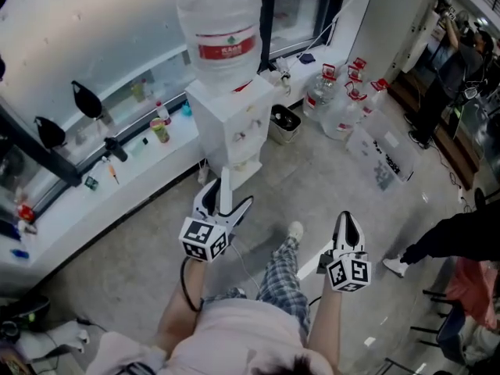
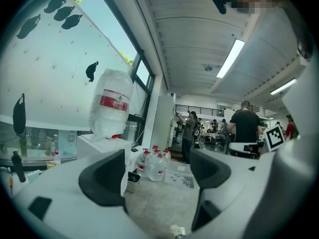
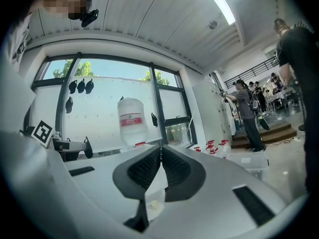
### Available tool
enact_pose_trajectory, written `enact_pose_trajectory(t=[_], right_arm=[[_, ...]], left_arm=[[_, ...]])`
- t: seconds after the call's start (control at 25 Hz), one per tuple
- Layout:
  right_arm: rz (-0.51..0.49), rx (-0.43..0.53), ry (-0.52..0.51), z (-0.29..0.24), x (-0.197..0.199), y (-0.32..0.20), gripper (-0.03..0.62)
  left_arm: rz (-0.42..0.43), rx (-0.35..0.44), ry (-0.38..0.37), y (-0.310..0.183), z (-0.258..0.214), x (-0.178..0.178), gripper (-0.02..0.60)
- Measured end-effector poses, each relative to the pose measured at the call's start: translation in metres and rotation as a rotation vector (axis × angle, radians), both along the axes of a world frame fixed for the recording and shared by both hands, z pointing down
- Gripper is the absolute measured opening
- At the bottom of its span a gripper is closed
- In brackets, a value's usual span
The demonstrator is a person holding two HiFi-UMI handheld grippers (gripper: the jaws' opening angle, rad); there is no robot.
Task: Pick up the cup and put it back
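Note:
A white water dispenser (image 1: 226,123) with a big clear bottle (image 1: 220,22) on top stands against the window ledge. I make out no cup on it or in either gripper. My left gripper (image 1: 226,200) hangs just in front of the dispenser's base, open and with nothing in it. In the left gripper view the left gripper (image 2: 155,173) has its jaws wide apart, with the dispenser (image 2: 107,151) to the left. My right gripper (image 1: 348,219) is lower right, over the floor, shut on nothing. In the right gripper view the right gripper (image 3: 160,158) has its pads pressed together, and the bottle (image 3: 130,121) is far ahead.
Several water jugs (image 1: 340,104), a small bin (image 1: 284,123) and a clear box (image 1: 383,158) sit on the floor right of the dispenser. The white ledge (image 1: 117,170) carries small items, among them a green-yellow container (image 1: 160,130). A person's leg (image 1: 449,241) reaches in from the right.

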State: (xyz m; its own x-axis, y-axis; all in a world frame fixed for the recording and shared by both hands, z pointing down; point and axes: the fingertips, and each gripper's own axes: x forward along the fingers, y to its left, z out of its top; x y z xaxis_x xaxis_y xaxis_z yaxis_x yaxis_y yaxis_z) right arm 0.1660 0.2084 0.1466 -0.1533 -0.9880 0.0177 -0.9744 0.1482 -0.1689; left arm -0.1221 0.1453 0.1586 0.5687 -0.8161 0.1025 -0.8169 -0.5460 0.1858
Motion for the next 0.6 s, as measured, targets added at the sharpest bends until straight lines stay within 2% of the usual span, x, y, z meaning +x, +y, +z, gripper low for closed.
enact_pose_trajectory(t=[0.12,0.32,0.6], right_arm=[[-0.053,-0.004,-0.002,0.010,0.016,-0.055,0.017],[-0.213,-0.011,0.015,0.022,0.031,-0.176,0.017],[-0.498,-0.024,0.032,0.006,0.022,-0.335,0.017]], left_arm=[[-0.054,-0.006,-0.005,-0.034,0.011,0.011,0.391],[-0.190,-0.025,0.011,-0.110,0.031,0.029,0.391],[-0.463,-0.015,0.034,-0.203,0.012,0.035,0.391]])
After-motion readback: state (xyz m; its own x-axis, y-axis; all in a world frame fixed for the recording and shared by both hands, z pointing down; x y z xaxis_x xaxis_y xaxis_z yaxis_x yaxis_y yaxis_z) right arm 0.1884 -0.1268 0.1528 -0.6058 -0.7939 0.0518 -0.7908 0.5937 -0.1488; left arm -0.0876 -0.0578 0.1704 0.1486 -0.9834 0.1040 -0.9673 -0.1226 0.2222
